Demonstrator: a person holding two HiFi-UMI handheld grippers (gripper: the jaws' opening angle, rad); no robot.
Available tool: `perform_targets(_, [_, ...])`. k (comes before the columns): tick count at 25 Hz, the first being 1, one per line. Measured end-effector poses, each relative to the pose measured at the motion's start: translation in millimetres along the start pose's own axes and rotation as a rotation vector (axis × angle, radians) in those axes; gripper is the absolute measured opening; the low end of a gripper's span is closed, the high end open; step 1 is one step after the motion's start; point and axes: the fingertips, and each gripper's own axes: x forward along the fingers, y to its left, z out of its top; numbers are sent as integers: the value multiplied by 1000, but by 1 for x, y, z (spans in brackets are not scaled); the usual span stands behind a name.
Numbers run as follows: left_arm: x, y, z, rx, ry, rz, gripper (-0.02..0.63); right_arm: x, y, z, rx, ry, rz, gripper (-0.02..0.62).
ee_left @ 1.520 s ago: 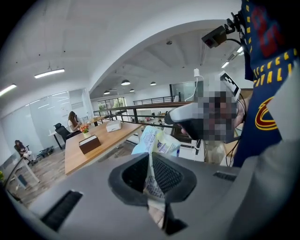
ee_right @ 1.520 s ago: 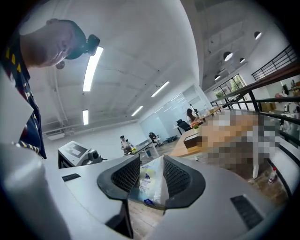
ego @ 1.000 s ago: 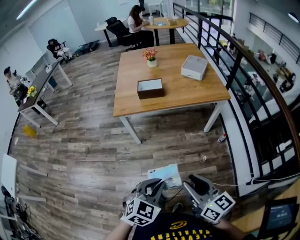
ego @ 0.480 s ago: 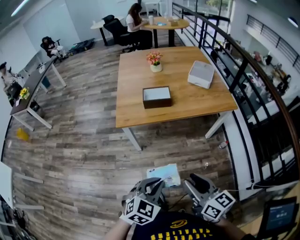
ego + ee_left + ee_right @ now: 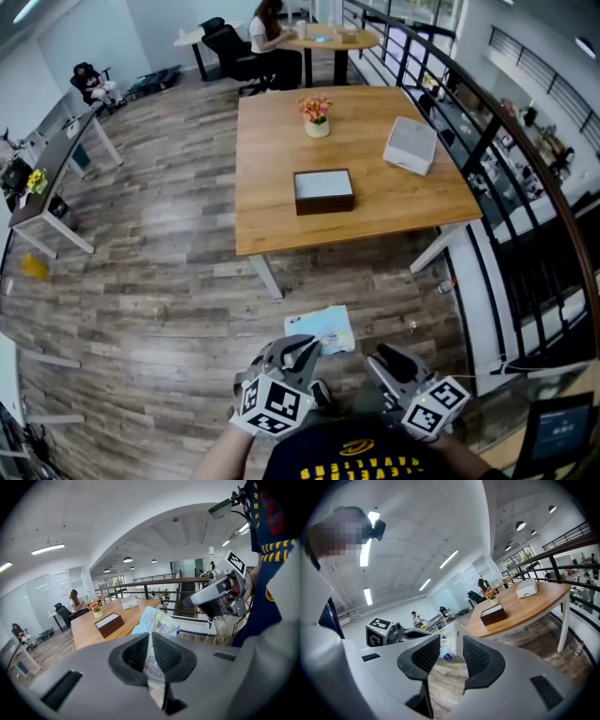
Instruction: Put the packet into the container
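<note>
A light blue and white packet [image 5: 322, 330] sticks forward out of my left gripper [image 5: 298, 352], low in the head view over the wooden floor. In the left gripper view the pads are shut on the packet's [image 5: 157, 623] lower edge. My right gripper [image 5: 389, 361] hangs beside it to the right, open, with nothing between its fingers. Through its gap, the right gripper view shows the packet [image 5: 446, 645] farther off. The container [image 5: 323, 191], a dark brown box with a white inside, sits on the wooden table [image 5: 272, 141] well ahead of both grippers.
On the table also stand a white box [image 5: 411, 145] and a small flower pot [image 5: 317, 114]. A black railing [image 5: 487, 141] runs along the right side. Desks [image 5: 56, 178] line the left wall, and a person [image 5: 267, 23] sits at a round table at the back.
The table and its box have drifted lower and to the right in the head view and look a little nearer. Both grippers keep their places; the packet stays held.
</note>
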Motion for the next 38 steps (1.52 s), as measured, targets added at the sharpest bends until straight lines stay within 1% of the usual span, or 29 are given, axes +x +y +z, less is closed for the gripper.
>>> perform_targets(4, [3, 5, 2, -9, -8, -5, 17, 2, -4, 1, 18, 3, -18, 144])
perform_targets(10, [13, 11, -1, -10, 7, -14, 17, 18, -10, 1, 23, 13, -7, 144])
perform_targets(14, [32, 27, 2, -10, 28, -6, 17, 36, -29, 15, 28, 12, 11, 144])
perform_targets(19, [45, 45, 11, -24, 29, 6, 17, 55, -42, 29, 17, 14, 38, 144])
perform_targets(25, [79, 74, 24, -29, 52, 23, 17, 85, -77, 62, 31, 13, 63, 144])
perform_targets(30, [104, 101, 45, -37, 60, 46, 17, 105, -99, 95, 21, 20, 86, 144])
perform_targets(38, [139, 125, 64, -39, 77, 90, 17, 124, -138, 126, 17, 20, 128, 144])
